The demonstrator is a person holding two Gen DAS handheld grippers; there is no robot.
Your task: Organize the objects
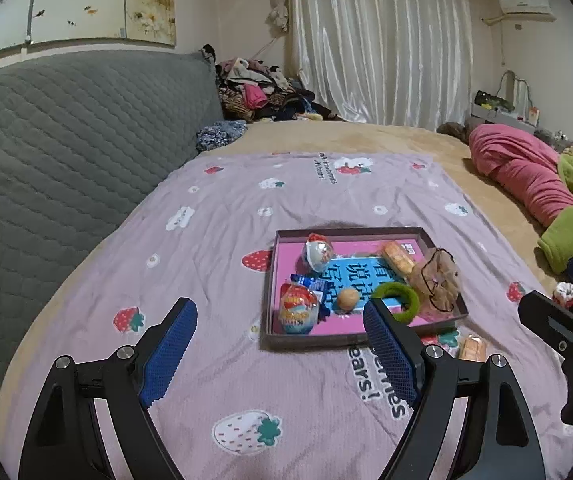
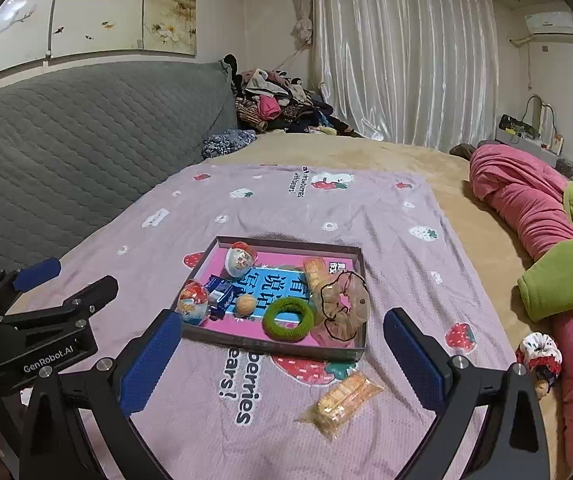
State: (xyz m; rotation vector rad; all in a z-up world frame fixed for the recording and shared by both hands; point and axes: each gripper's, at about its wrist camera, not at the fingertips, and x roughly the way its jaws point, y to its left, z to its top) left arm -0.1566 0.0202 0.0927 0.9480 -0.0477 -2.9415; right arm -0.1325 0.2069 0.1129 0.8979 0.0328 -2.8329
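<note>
- A bed [image 2: 366,152] carries a lilac strawberry-print sheet [image 2: 286,208], with a grey headboard [image 2: 86,128] at its left.
- Tray [image 2: 360,346]: two toy eggs, a blue wrapper, a small ball, a green scrunchie [image 2: 288,320], a sheer scrunchie [image 2: 342,304] and a snack; its printed base is partly covered.
- Another wrapped snack [image 2: 344,398] lies on the sheet near the tray.
- A patterned scrunchie [image 2: 538,354] lies by the pink blanket [image 2: 526,200].
- Left hand-held gripper [image 1: 282,340] and right hand-held gripper [image 2: 282,356]: jaws apart, empty.

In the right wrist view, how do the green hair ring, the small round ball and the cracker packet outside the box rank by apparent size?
1. Cracker packet, though it lies nearest the camera, so this is unsure.
2. Green hair ring.
3. Small round ball, clearly smallest.
</note>
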